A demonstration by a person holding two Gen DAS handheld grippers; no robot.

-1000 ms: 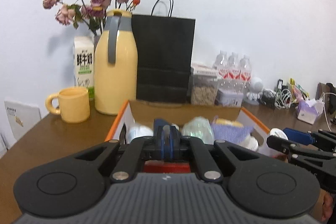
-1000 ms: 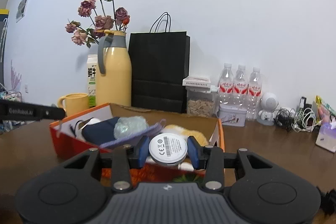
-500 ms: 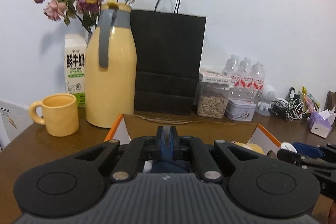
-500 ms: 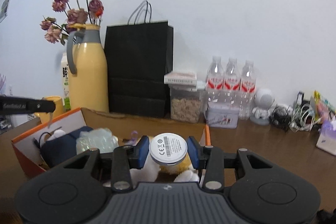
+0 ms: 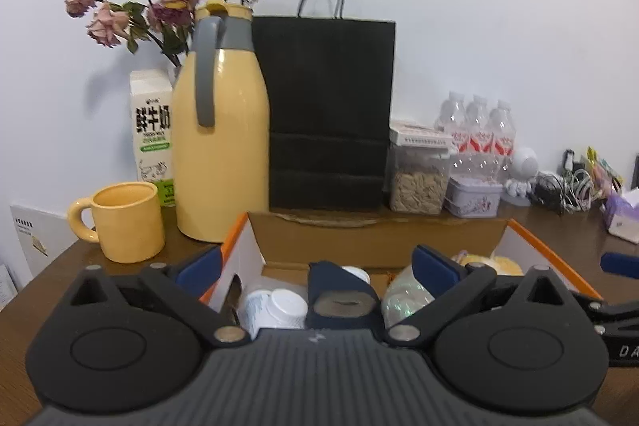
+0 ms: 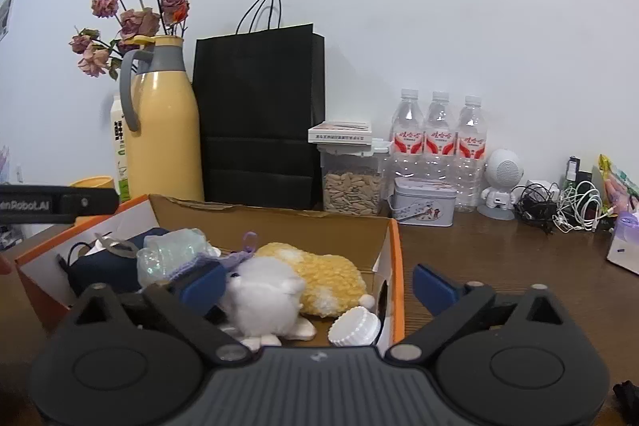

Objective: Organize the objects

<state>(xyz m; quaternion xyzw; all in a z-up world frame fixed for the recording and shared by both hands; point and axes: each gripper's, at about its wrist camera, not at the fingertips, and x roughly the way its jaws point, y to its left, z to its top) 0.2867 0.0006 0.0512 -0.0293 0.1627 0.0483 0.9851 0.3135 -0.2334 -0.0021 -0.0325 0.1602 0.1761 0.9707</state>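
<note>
Brown wooden table (image 6: 499, 266) against a white wall, orange cardboard box (image 6: 395, 266) full of things, left gripper (image 5: 315, 264) and right gripper (image 6: 315, 282) over it — jaws of both just opened wide, nothing clamped, white round cap (image 6: 354, 327) lying in the box's corner, below and between the right gripper's fingers.

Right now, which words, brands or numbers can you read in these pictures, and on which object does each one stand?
"鲜牛奶": milk carton, large dark characters.
"enRobot.AI": arm of the left gripper, start cut off.
"DA": arm of the right gripper, rest cut off.
Too small or blurred: water bottles labels, flat box edge print, tin picture, white card.
</note>
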